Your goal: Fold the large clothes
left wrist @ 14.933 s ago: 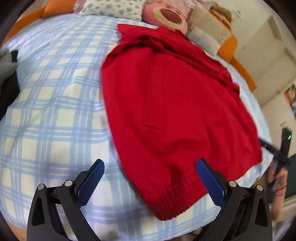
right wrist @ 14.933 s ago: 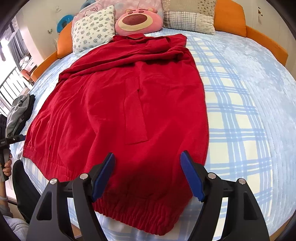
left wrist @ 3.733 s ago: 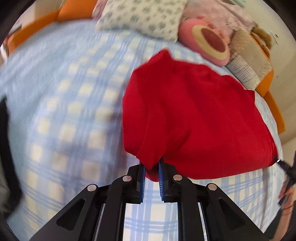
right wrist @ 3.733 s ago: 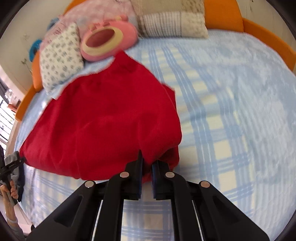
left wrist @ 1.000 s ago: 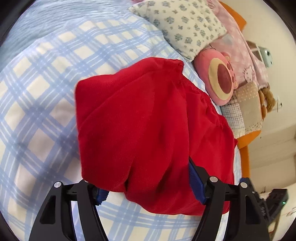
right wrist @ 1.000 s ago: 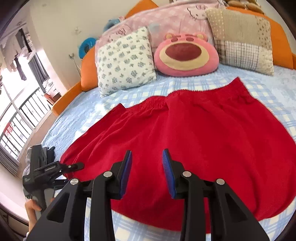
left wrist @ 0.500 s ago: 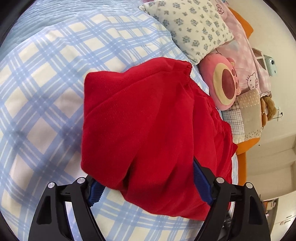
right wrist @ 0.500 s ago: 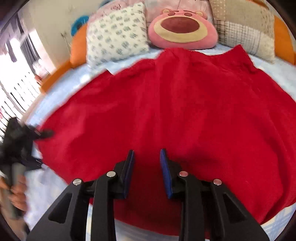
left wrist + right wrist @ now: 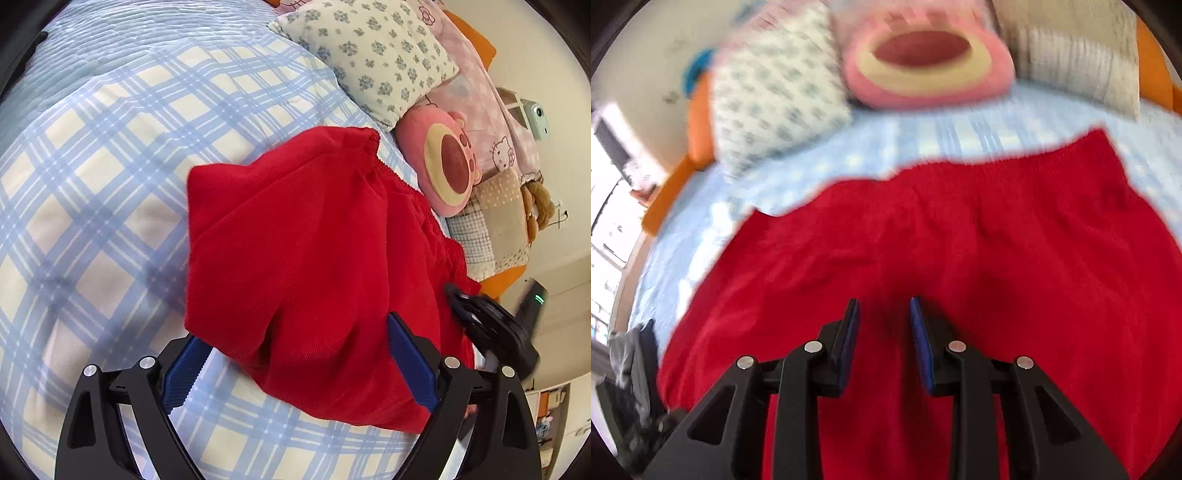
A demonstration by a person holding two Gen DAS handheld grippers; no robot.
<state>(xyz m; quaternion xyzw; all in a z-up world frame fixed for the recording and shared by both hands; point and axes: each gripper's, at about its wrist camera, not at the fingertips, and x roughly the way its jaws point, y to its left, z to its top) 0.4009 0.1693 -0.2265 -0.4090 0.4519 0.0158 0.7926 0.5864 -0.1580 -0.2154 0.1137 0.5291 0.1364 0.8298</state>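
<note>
A red knit garment (image 9: pixel 314 251) lies folded in half on the blue plaid bed, its elastic hem (image 9: pixel 399 184) toward the pillows. My left gripper (image 9: pixel 295 365) is wide open, its blue pads straddling the garment's near folded edge; nothing is clamped. In the right wrist view, which is motion-blurred, the garment (image 9: pixel 960 240) fills the lower frame. My right gripper (image 9: pixel 882 325) is partly open and empty, low over the middle of the cloth. The right gripper's tool (image 9: pixel 487 325) also shows at the garment's far side in the left wrist view.
A floral pillow (image 9: pixel 369 55), a pink bear cushion (image 9: pixel 447 162) and a checked pillow (image 9: pixel 491 225) line the head of the bed (image 9: pixel 92 166). An orange bed frame (image 9: pixel 698 122) rims the mattress. Dark clothes (image 9: pixel 631 354) lie at the left edge.
The right gripper has dropped lower and closer over the red cloth, jaws still slightly apart. The left gripper stays open and has shifted slightly along the folded edge.
</note>
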